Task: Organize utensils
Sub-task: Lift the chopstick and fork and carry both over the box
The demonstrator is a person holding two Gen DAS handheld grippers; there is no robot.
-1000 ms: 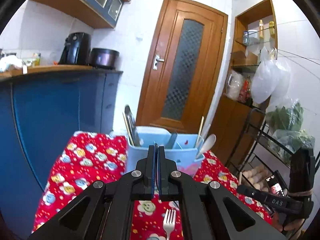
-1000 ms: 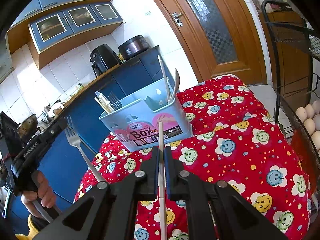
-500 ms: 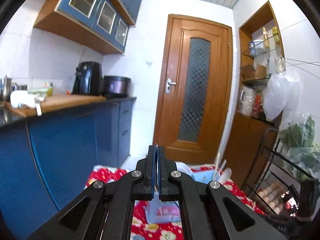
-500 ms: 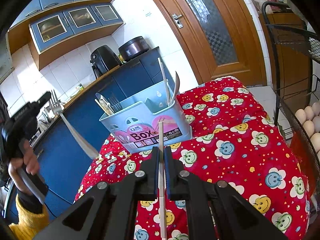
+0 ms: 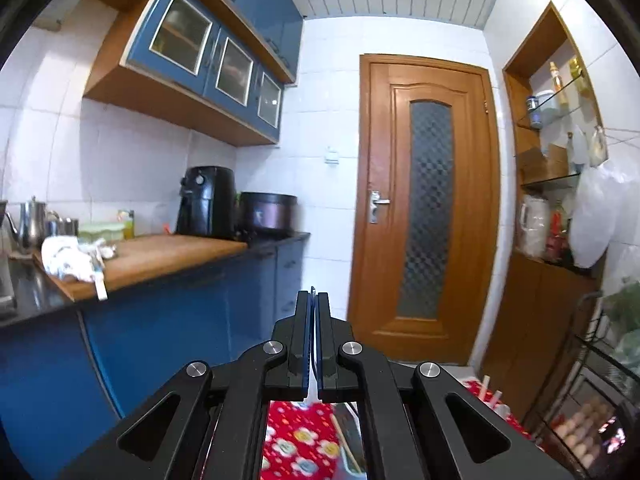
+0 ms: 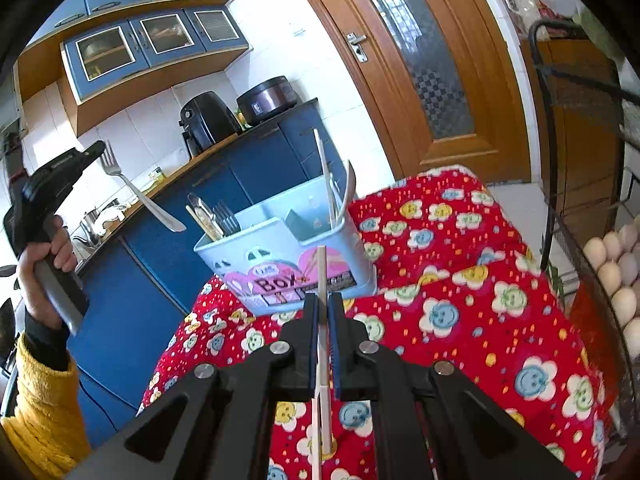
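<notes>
A light blue utensil box stands on the red flowered tablecloth; it holds forks, chopsticks and spoons in its compartments. My right gripper is shut on a pale chopstick, just in front of the box. My left gripper is seen at the far left of the right wrist view, raised above and left of the box, shut on a metal fork with its handle slanting down toward the box. In the left wrist view the left gripper points at the door, its jaws closed.
A blue counter with an air fryer and a cooker pot runs along the left. A wooden door stands behind the table. A wire rack with eggs stands at the right.
My left gripper has lifted and tilted up with the fork, so its view swung from the box to the door. The right gripper and chopstick stayed still.
</notes>
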